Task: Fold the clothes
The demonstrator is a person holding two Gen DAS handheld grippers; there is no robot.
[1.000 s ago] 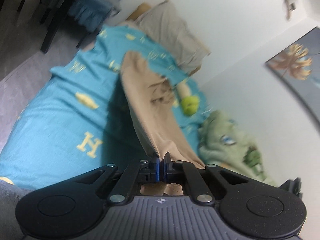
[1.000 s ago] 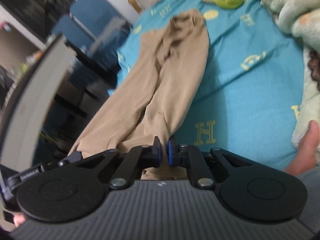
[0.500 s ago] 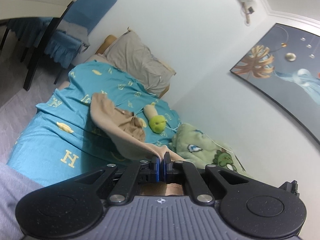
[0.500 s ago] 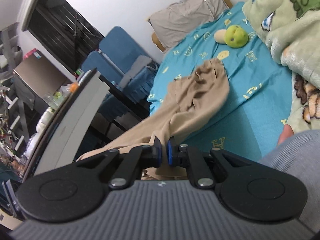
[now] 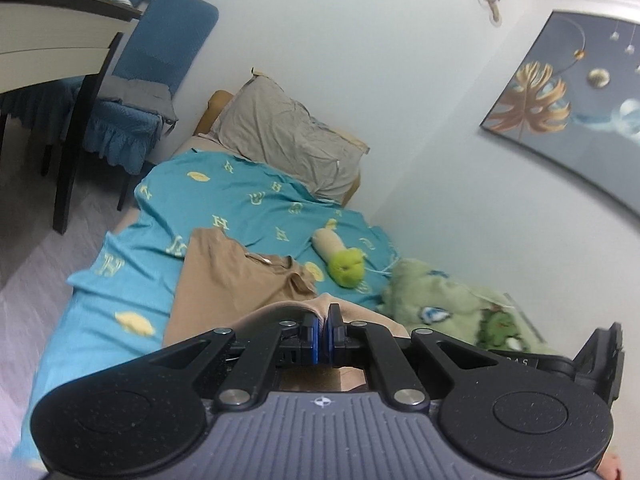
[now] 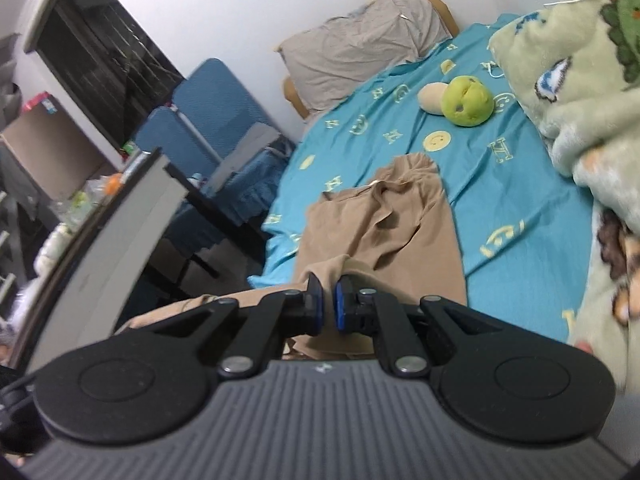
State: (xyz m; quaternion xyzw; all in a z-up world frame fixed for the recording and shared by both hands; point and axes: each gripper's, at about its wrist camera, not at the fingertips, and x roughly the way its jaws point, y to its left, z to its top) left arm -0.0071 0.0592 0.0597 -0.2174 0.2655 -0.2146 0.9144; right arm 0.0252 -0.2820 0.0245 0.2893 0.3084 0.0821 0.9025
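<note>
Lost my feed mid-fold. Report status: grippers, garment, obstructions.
Left gripper and right gripper both shut on tan trousers, near end lifted. Far end on teal bedsheet. Green plush toy beyond, clear of the fold.

Each handheld tool is a ribbed grey plastic body with a small white emblem near its front edge. On it sit two round black speckled discs, and black linkage arms pinned with silver screws run forward. The left gripper and the right gripper both end in black fingers faced with blue pads.
</note>
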